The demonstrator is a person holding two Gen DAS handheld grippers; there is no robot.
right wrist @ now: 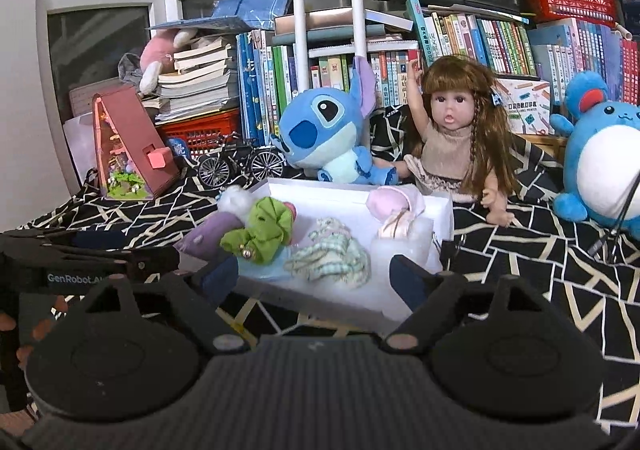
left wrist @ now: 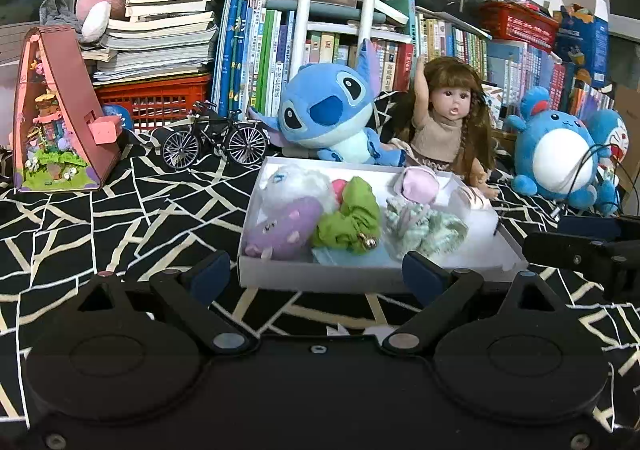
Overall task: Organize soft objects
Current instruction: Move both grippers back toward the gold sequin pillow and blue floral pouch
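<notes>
A shallow white box lies on the black patterned cloth. In it lie a purple plush, a white fluffy toy, a green cloth piece, a mint checked cloth and a pink soft piece. My left gripper is open and empty just before the box's near wall. My right gripper is open and empty at the box's near edge.
Behind the box sit a blue Stitch plush, a doll and a blue round plush. A model bicycle and a triangular diorama stand at left. Books line the back.
</notes>
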